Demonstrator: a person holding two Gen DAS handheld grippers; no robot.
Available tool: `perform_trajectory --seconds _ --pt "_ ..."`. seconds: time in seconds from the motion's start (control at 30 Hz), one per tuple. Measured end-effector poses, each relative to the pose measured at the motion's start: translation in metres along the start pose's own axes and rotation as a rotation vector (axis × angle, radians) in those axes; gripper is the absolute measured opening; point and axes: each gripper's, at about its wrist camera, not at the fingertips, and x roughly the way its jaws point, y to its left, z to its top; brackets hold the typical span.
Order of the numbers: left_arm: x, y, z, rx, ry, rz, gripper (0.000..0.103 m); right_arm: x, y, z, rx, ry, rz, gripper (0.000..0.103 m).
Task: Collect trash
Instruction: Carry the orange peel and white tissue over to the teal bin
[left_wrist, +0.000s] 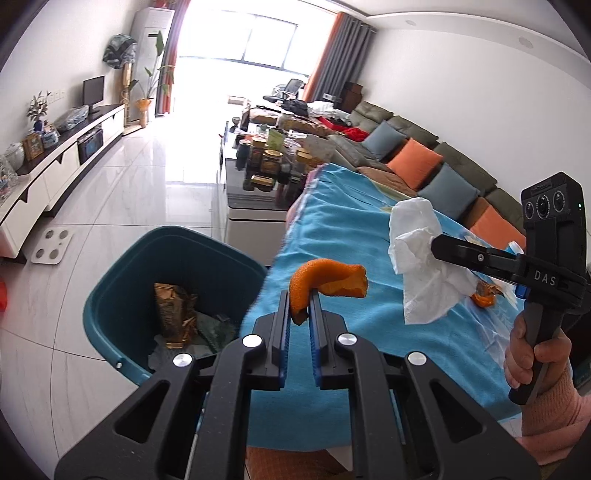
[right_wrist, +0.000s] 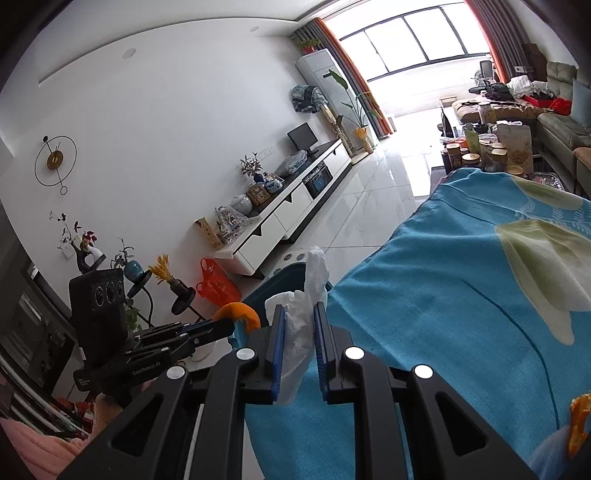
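My left gripper (left_wrist: 298, 301) is shut on a curled strip of orange peel (left_wrist: 325, 282), held above the edge of the blue cloth-covered table (left_wrist: 332, 229). Just left of it stands a teal trash bin (left_wrist: 125, 288) with a gold wrapper (left_wrist: 173, 314) and other scraps inside. My right gripper (right_wrist: 300, 312) is shut on a crumpled white tissue (right_wrist: 306, 325); in the left wrist view the same tissue (left_wrist: 417, 266) hangs from its fingers over the table. Another orange peel piece (left_wrist: 484, 297) lies on the cloth behind the tissue, and shows again as peel (right_wrist: 578, 421) at the right.
A low table crowded with jars (left_wrist: 266, 158) stands beyond the blue cloth. A sofa with orange and blue cushions (left_wrist: 417, 162) runs along the right. A white TV cabinet (left_wrist: 62, 166) lines the left wall, with a white scale (left_wrist: 51, 247) and tiled floor (left_wrist: 147, 192) between.
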Motion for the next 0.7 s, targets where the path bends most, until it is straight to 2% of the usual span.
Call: perform_trajectory --seconds 0.7 --pt "-0.005 0.059 -0.001 -0.099 0.005 0.129 0.010 0.064 0.032 0.020 -0.039 0.075 0.045 0.015"
